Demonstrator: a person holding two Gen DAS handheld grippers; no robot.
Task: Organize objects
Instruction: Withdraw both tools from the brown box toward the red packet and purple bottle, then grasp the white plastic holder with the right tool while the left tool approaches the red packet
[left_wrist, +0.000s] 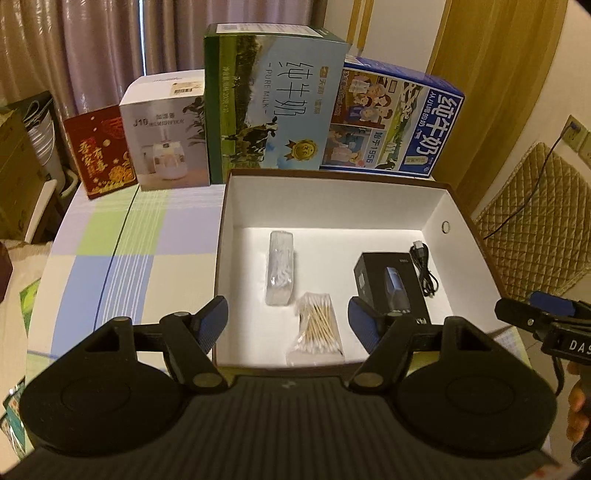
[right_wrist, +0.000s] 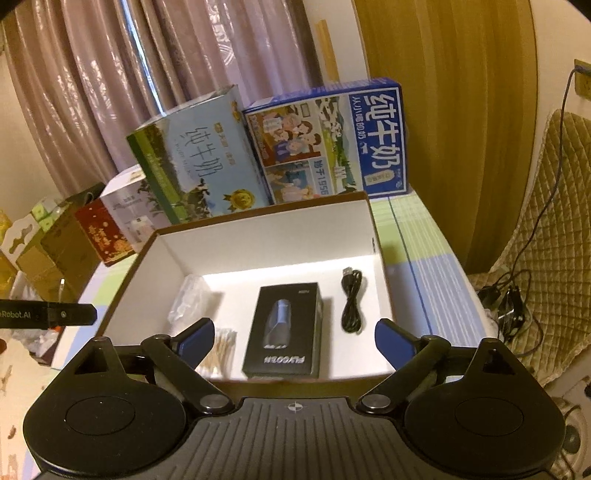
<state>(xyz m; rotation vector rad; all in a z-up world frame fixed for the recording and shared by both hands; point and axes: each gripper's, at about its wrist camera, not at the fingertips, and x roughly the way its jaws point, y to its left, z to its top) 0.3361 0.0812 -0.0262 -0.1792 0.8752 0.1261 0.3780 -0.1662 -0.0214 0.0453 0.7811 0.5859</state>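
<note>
Jaws wide and empty on both grippers — only the left wrist view shows the cotton-swab bag (left_wrist: 317, 332) whole.

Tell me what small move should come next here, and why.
Probably draw both open grippers, left gripper and right gripper, back from the white box: swabs, black box and cable already lie inside, nothing held.
</note>
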